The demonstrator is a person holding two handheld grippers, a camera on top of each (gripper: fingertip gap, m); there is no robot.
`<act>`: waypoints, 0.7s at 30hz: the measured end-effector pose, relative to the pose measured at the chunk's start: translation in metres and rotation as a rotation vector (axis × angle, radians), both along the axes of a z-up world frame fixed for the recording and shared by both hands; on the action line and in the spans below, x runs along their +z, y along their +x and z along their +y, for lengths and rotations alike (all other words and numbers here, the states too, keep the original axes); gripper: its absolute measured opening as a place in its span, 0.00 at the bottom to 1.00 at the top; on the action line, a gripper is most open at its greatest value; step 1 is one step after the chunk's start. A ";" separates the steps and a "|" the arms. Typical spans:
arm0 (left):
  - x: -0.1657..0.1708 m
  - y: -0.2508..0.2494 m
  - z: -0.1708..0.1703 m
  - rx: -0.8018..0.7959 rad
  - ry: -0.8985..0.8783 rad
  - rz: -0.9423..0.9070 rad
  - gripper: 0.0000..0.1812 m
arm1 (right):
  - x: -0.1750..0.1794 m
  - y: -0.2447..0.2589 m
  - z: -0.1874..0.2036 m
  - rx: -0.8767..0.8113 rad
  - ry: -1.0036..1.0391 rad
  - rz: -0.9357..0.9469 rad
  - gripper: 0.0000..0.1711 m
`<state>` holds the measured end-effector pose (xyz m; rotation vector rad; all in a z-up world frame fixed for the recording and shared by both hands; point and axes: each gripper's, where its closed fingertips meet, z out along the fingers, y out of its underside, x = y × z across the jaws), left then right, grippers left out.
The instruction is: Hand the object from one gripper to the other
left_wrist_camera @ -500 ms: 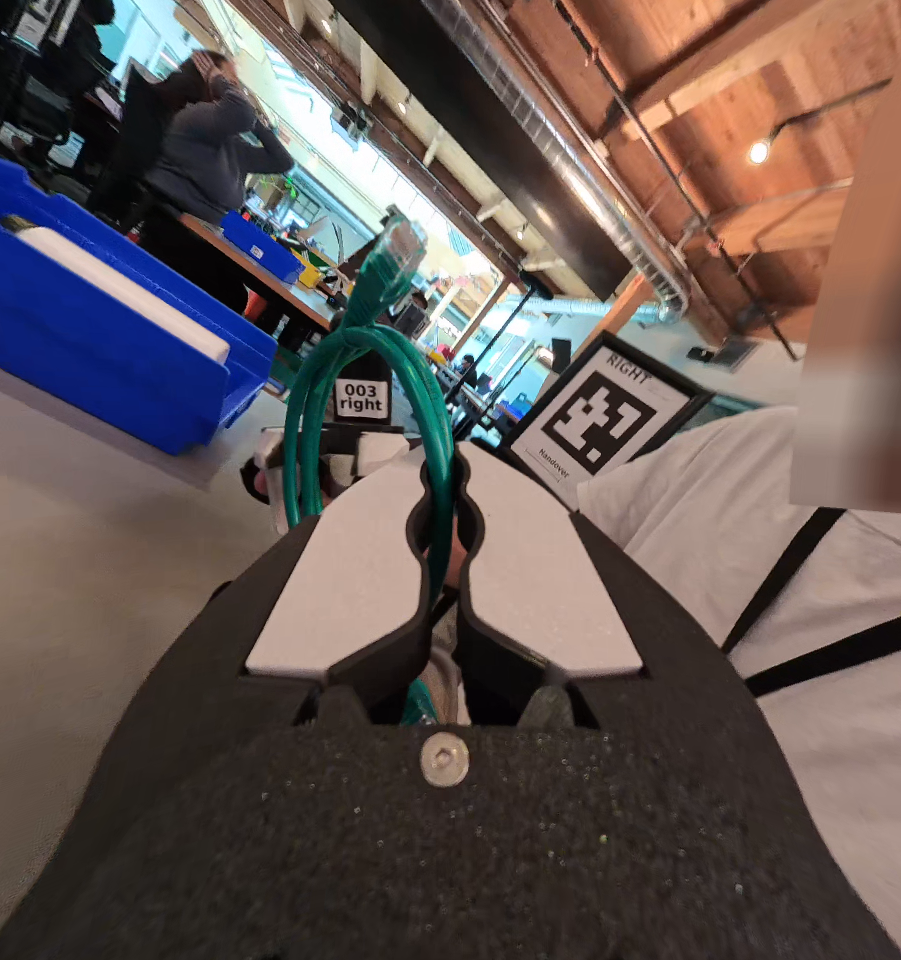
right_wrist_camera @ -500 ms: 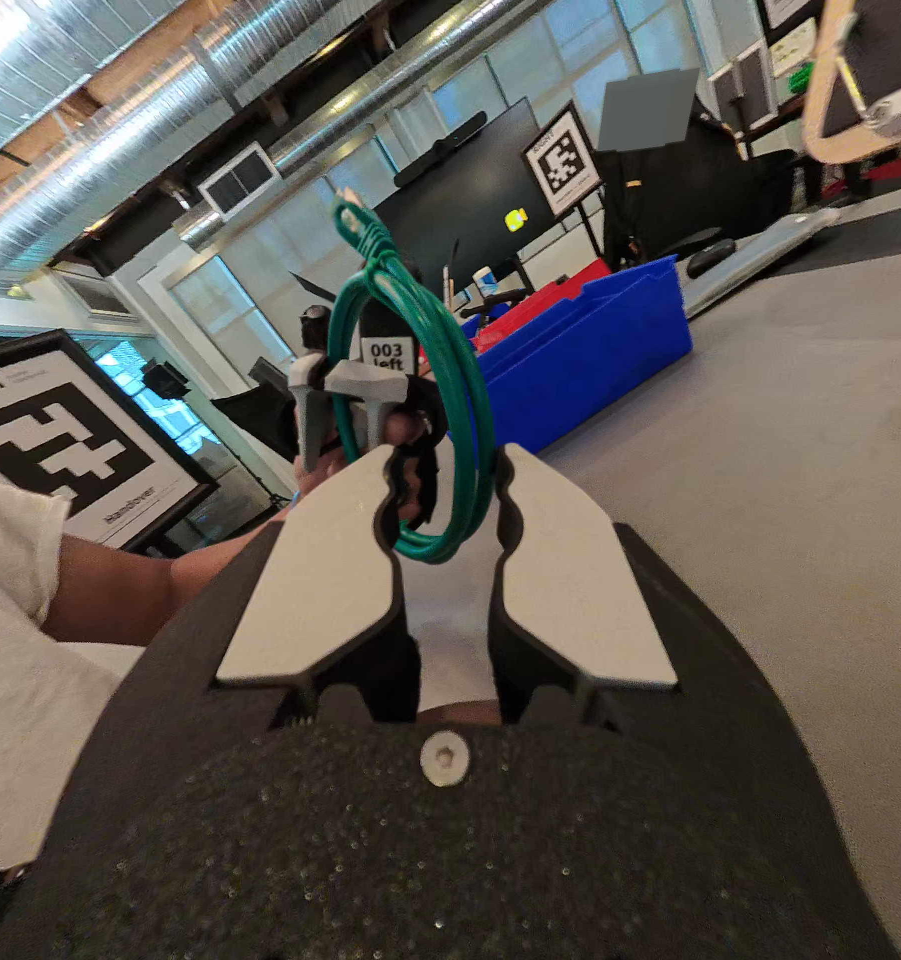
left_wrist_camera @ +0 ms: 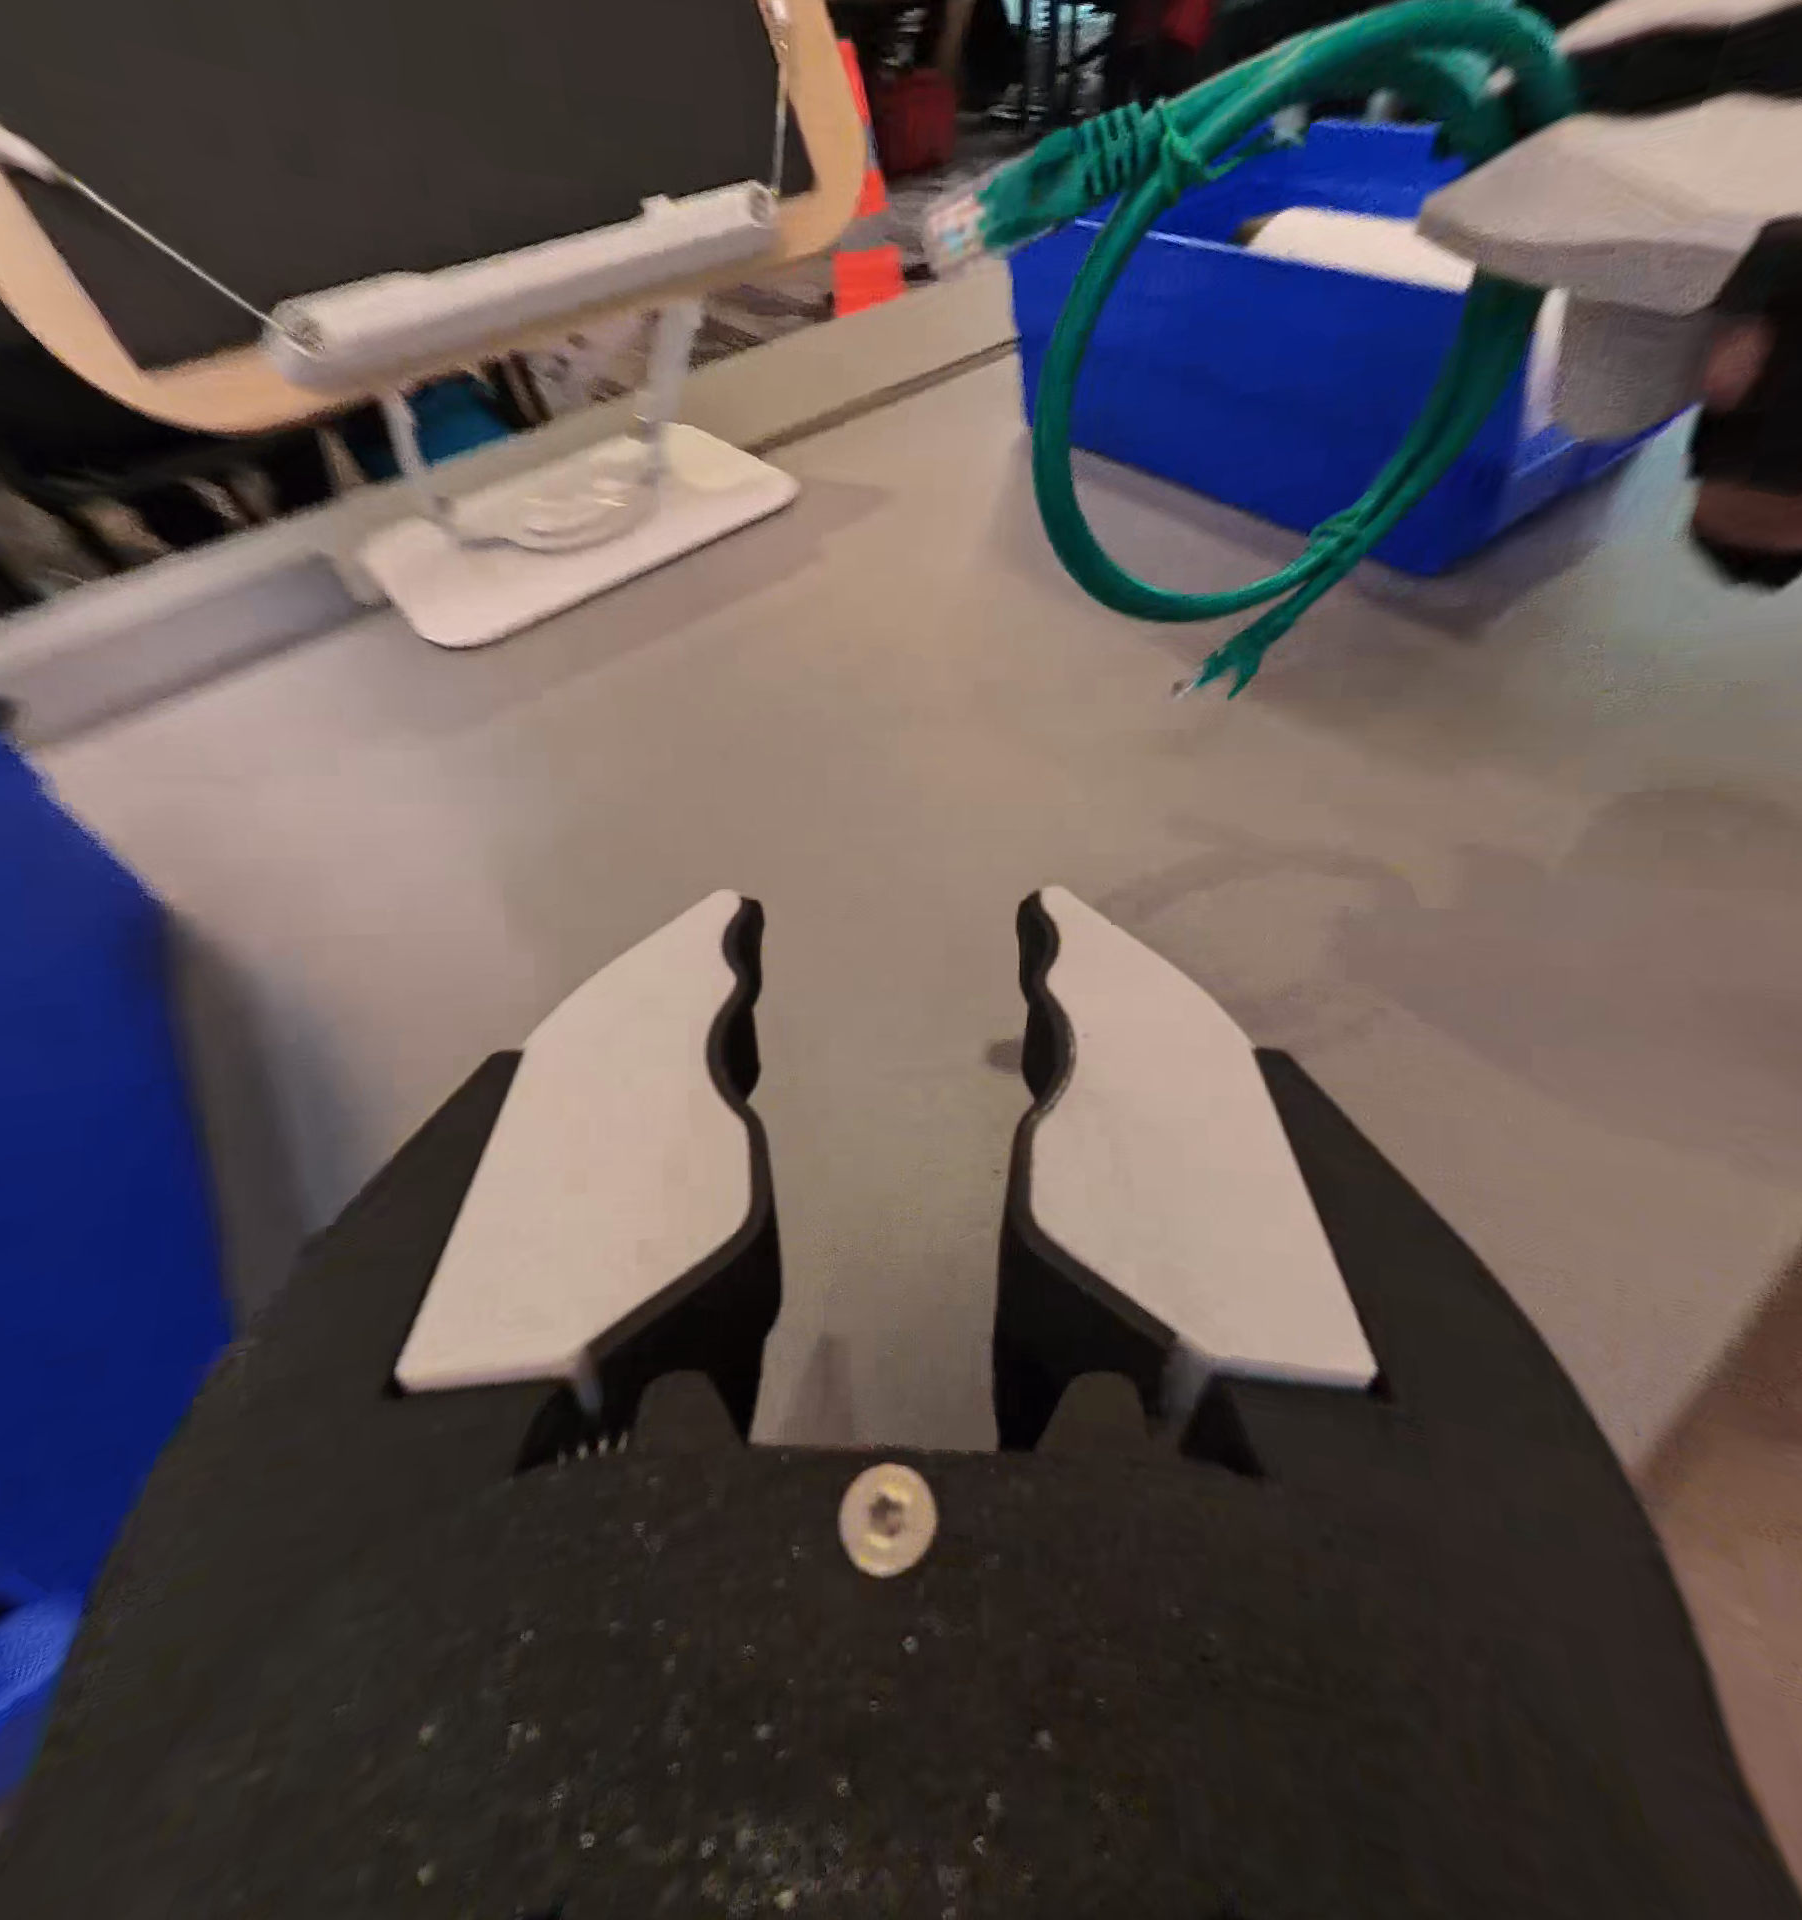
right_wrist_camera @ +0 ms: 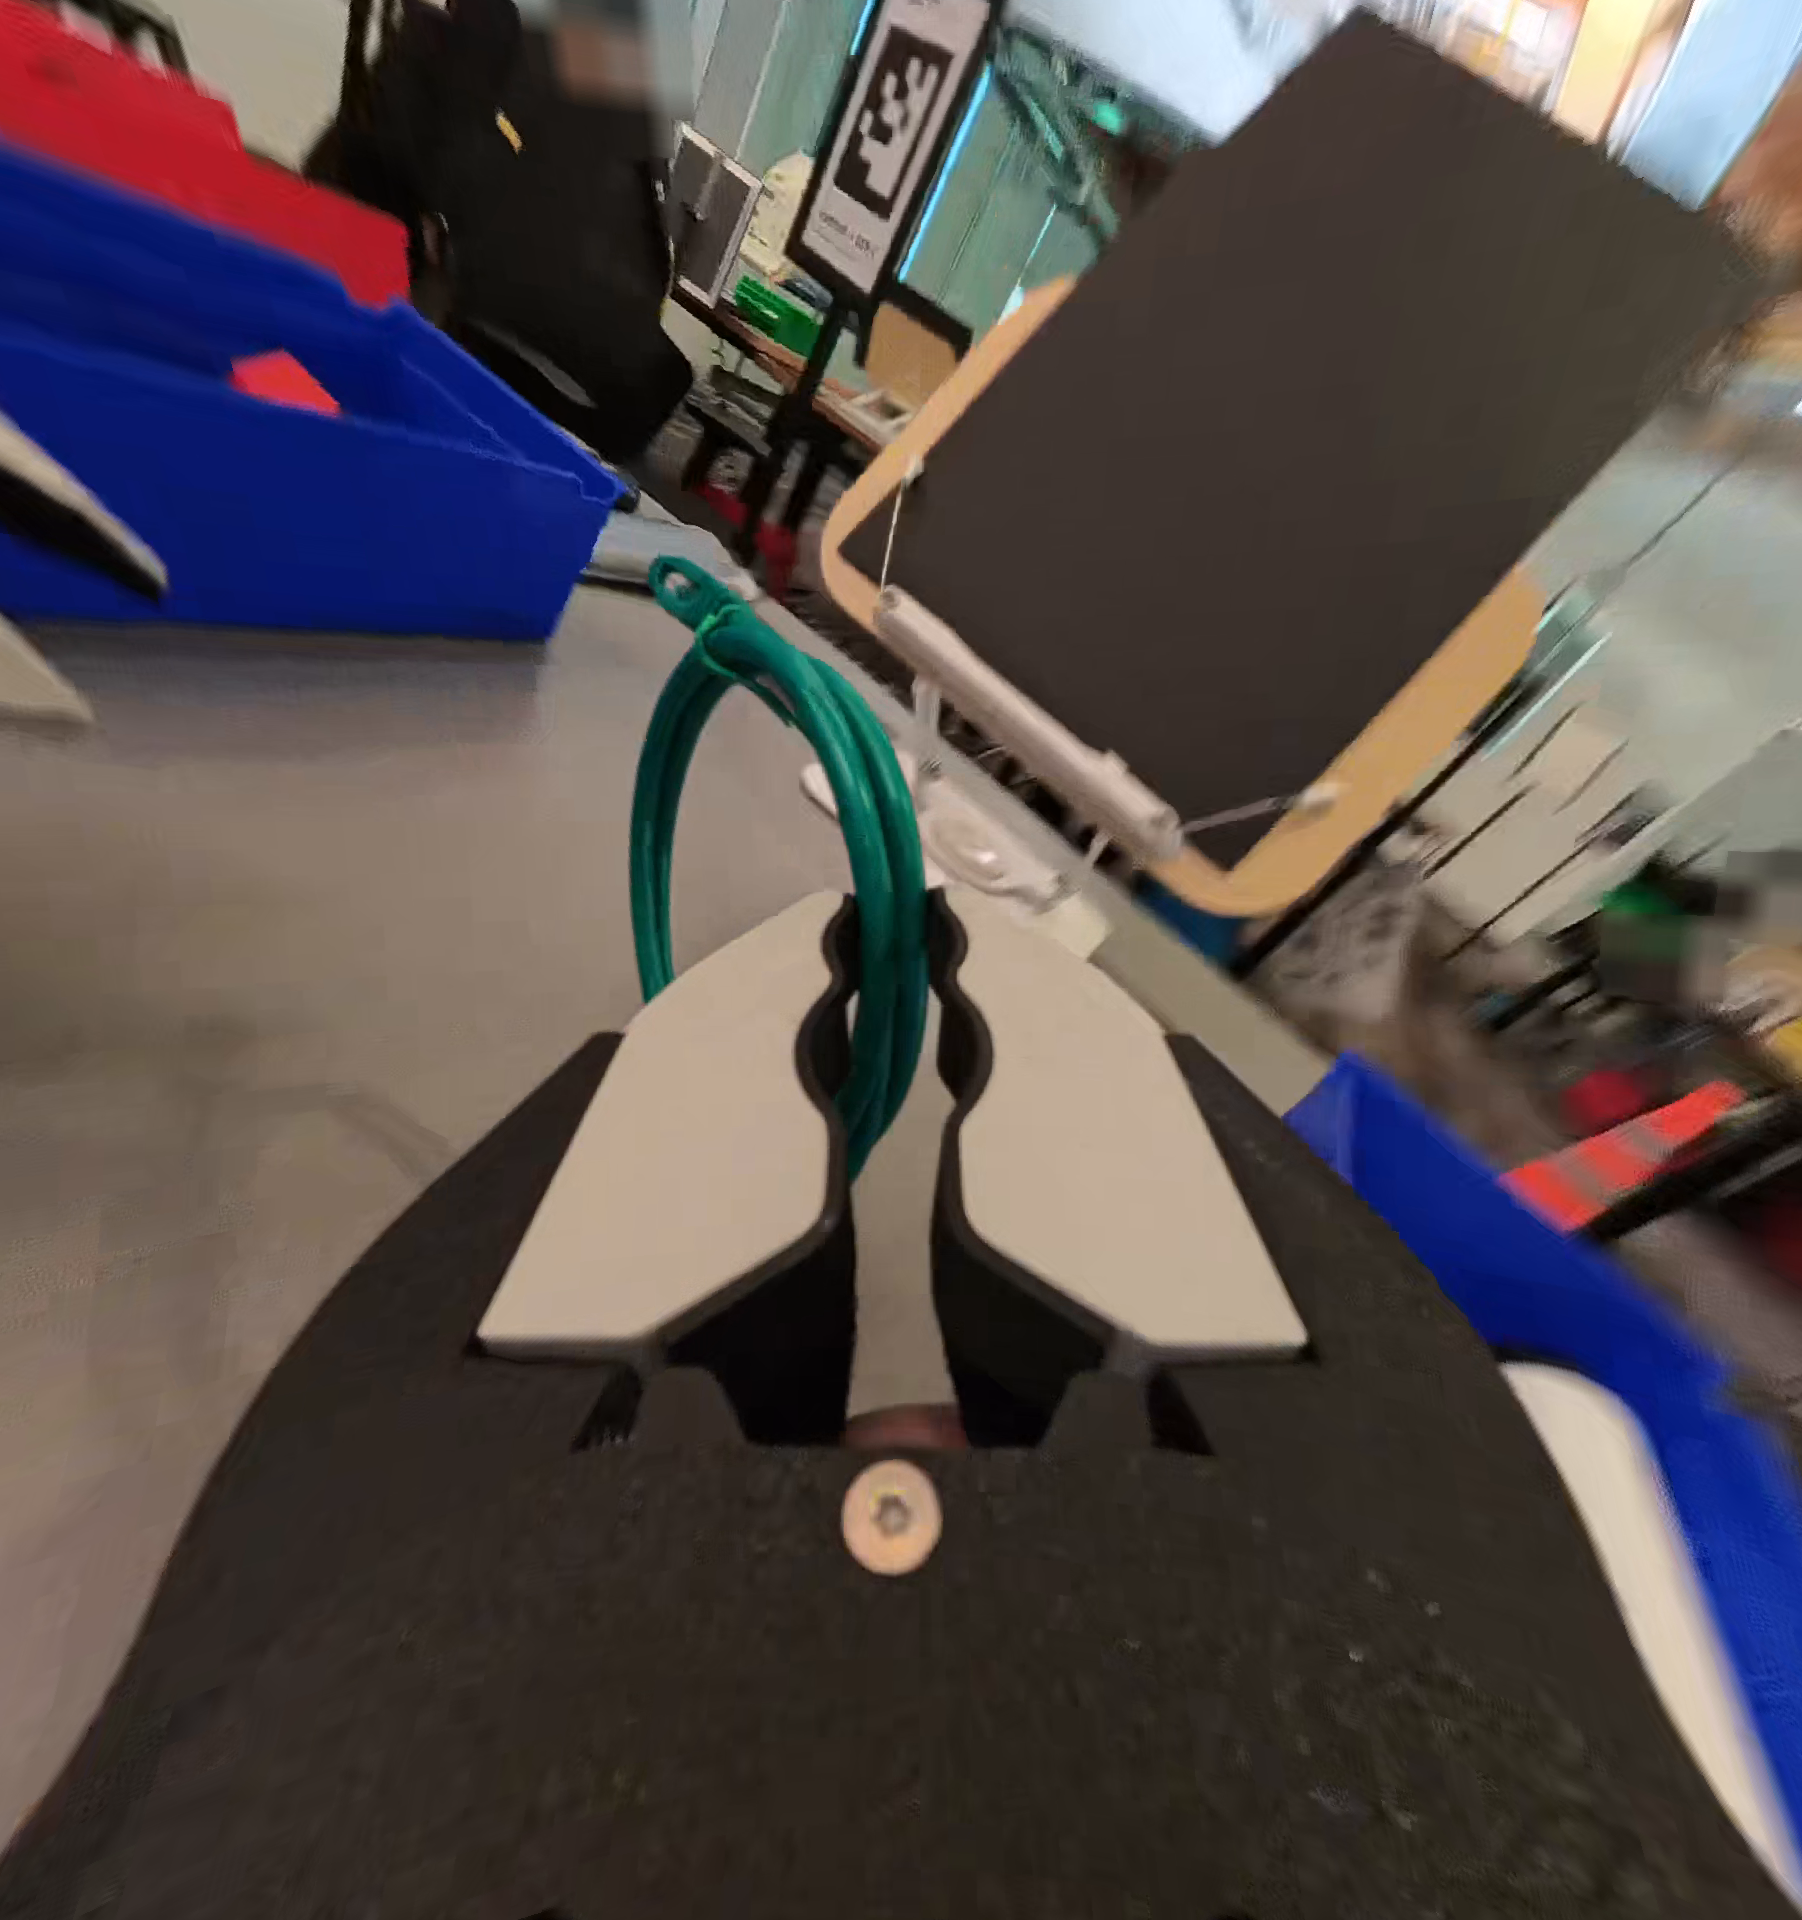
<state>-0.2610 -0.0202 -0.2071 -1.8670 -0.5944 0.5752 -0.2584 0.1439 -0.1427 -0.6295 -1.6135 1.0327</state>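
Right wrist view: one framed sign board (right_wrist_camera: 892,135) stands in the background, upper middle, white with a black square-pattern marker. A thin line of small print runs under the marker; motion blur leaves it unreadable.

Left wrist view: no writing, numbers or brand marks show anywhere; the frame is blurred throughout.

No labels or stickers with legible print show on either blue bin (right_wrist_camera: 284,488) or on the grey surface (left_wrist_camera: 876,769).
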 end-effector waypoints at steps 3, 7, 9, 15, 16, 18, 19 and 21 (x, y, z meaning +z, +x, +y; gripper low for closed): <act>0.015 0.004 0.001 0.032 -0.033 0.138 0.31 | -0.003 0.013 -0.031 -0.005 0.255 0.143 0.07; 0.030 0.017 0.010 0.022 -0.055 0.246 0.34 | -0.022 0.026 -0.066 0.048 0.455 0.195 0.07; 0.027 0.021 0.015 0.000 -0.129 0.307 0.33 | -0.025 0.032 -0.078 0.095 0.476 0.188 0.07; 0.009 0.022 0.025 -0.020 -0.368 0.463 0.16 | -0.038 0.042 -0.097 0.164 0.528 0.153 0.07; 0.005 0.022 0.026 -0.028 -0.385 0.458 0.14 | -0.040 0.042 -0.097 0.169 0.523 0.140 0.07; 0.002 0.020 0.026 -0.025 -0.402 0.435 0.09 | -0.043 0.040 -0.096 0.168 0.490 0.110 0.07; 0.004 0.020 0.026 -0.020 -0.398 0.432 0.07 | -0.043 0.039 -0.096 0.165 0.453 0.096 0.07; 0.007 0.017 0.023 0.008 -0.398 0.437 0.07 | -0.043 0.039 -0.093 0.180 0.365 0.039 0.10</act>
